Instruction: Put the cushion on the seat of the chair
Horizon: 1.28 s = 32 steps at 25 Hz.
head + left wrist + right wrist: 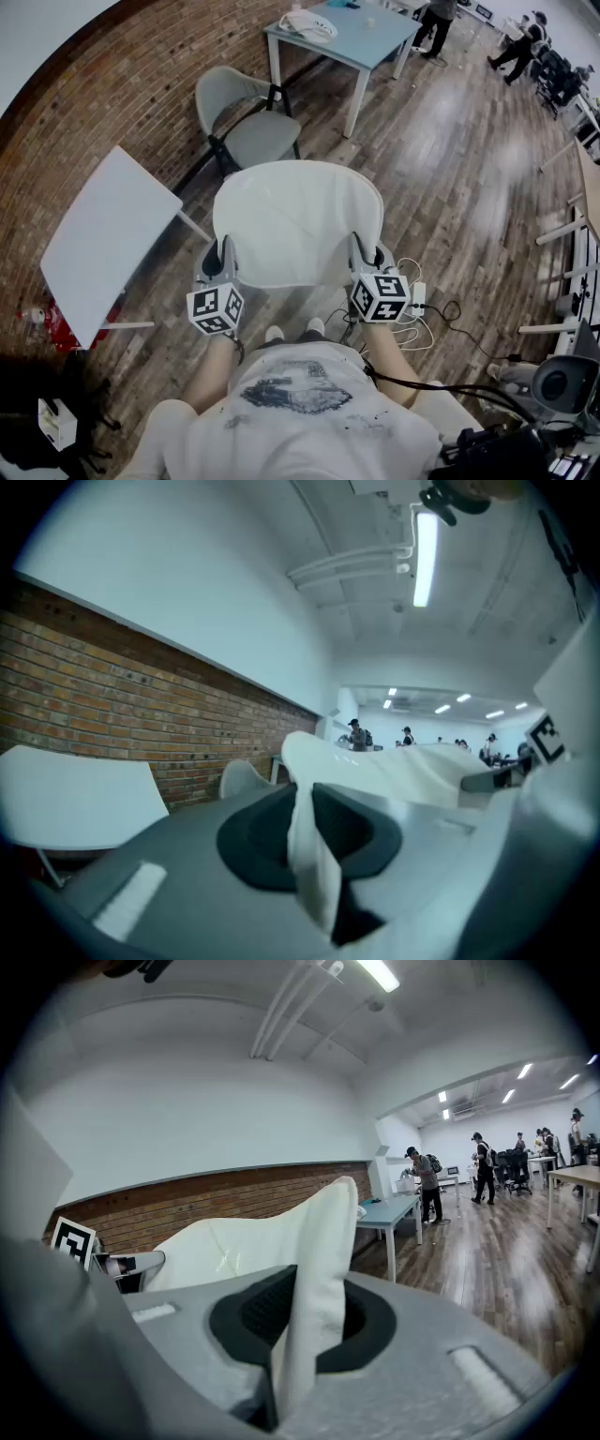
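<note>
A flat white cushion (298,223) hangs level in the air in front of me, held by its two near corners. My left gripper (221,259) is shut on the cushion's left near corner (309,855), the white fabric pinched between its dark pads. On the right near corner (314,1288) my right gripper (367,255) is shut in the same way. Beyond the cushion stands a grey chair (246,120) with black legs, its seat (263,136) bare. The cushion is nearer to me than the chair and apart from it.
A white tilted table top (103,242) stands at the left by the brick wall (112,84). A light blue table (342,34) is behind the chair. Cables and a power strip (419,309) lie on the wooden floor at my right. People stand far back.
</note>
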Each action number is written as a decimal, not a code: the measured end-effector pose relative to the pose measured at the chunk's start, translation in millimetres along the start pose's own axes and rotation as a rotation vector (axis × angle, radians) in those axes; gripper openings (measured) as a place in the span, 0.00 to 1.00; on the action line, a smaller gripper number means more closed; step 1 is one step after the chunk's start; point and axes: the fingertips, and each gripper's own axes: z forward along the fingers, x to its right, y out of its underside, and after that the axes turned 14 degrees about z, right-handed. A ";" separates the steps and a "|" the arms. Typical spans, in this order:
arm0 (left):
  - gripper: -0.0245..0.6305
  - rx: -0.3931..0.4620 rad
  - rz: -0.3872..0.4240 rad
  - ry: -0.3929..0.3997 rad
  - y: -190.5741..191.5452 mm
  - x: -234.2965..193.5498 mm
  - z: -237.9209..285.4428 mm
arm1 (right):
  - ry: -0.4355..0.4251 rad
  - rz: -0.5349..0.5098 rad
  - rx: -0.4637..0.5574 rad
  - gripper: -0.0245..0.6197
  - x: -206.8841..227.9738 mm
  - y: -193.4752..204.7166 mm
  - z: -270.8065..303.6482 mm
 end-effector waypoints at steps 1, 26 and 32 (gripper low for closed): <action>0.11 0.001 0.001 0.000 -0.5 1.6 -1.4 | 0.000 0.001 0.001 0.11 1.2 0.3 -1.9; 0.11 -0.035 0.008 -0.028 4.2 47.8 55.8 | -0.038 0.059 -0.030 0.11 72.4 -19.7 36.2; 0.11 -0.046 -0.011 -0.021 9.6 30.5 115.9 | -0.024 0.058 -0.045 0.11 82.8 -30.9 90.7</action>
